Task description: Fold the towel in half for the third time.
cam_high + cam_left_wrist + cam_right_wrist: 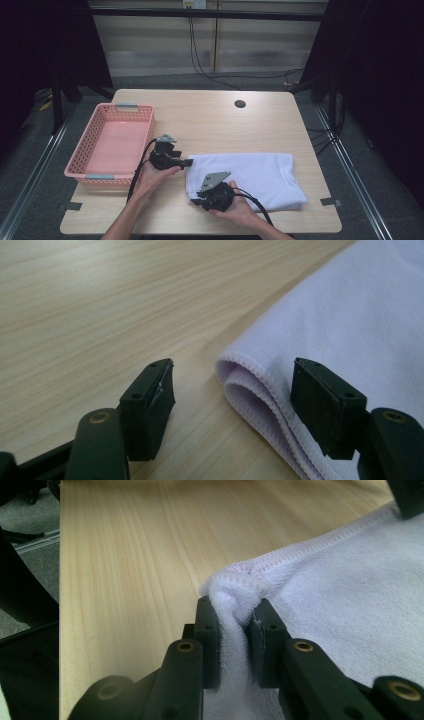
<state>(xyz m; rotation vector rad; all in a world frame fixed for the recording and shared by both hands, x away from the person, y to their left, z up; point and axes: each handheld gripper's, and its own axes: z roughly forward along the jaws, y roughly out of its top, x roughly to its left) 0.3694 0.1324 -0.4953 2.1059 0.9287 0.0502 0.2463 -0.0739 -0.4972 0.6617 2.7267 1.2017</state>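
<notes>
High view: a folded white cloth garment point(250, 177) lies on the light wooden table point(210, 120), to the right of the pink perforated plastic basket point(112, 145). The left claw point(187, 162) sits at the garment's far-left corner; the right claw point(196, 201) sits at its near-left corner. The step in hand appears to be gripping the garment's left edge at both corners.

Left gripper view: the left claw point(232, 402) stands wide, its jaws straddling the hemmed folded corner without pressing on it. The next move calls for closing here.

Right gripper view: the right claw point(235, 617) is narrow, pinching a bunched fold of the garment point(350, 610).
</notes>
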